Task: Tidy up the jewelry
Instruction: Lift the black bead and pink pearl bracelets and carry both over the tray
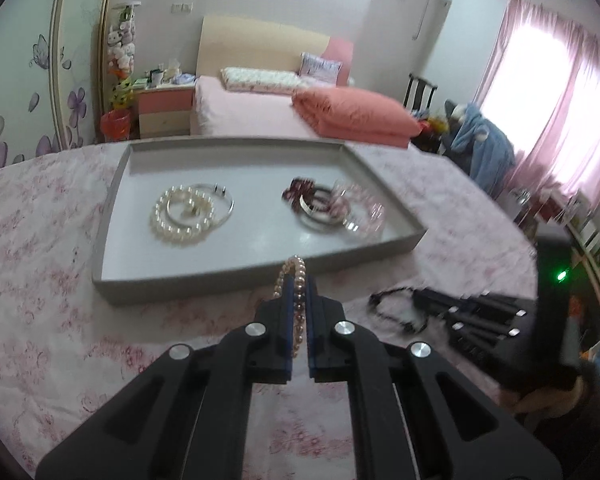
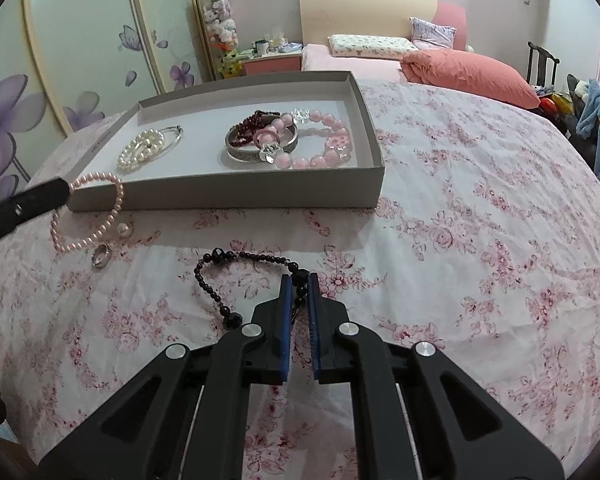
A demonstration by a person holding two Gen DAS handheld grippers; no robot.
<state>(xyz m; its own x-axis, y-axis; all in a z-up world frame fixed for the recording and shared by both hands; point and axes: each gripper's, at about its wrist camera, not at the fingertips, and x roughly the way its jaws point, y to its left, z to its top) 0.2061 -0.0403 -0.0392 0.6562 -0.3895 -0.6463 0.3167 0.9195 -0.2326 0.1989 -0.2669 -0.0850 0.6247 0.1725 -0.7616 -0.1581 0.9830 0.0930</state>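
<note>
two grippers each pinch a bracelet. the left gripper (image 1: 299, 280) has its jaws pressed on a pink pearl bracelet (image 1: 296, 276), its loop sticking past the tips just before the tray (image 1: 260, 272). the right gripper (image 2: 299, 280) clamps a black bead bracelet (image 2: 220, 260) lying on the bed (image 2: 460, 220). only the right view shows a ring (image 2: 101, 256) and a loose pearl (image 2: 125, 229) below the pink loop.

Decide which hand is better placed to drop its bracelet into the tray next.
Probably the left: its jaws grip the pink pearl bracelet right at the tray edge, while the black bead bracelet lies farther back.
</note>
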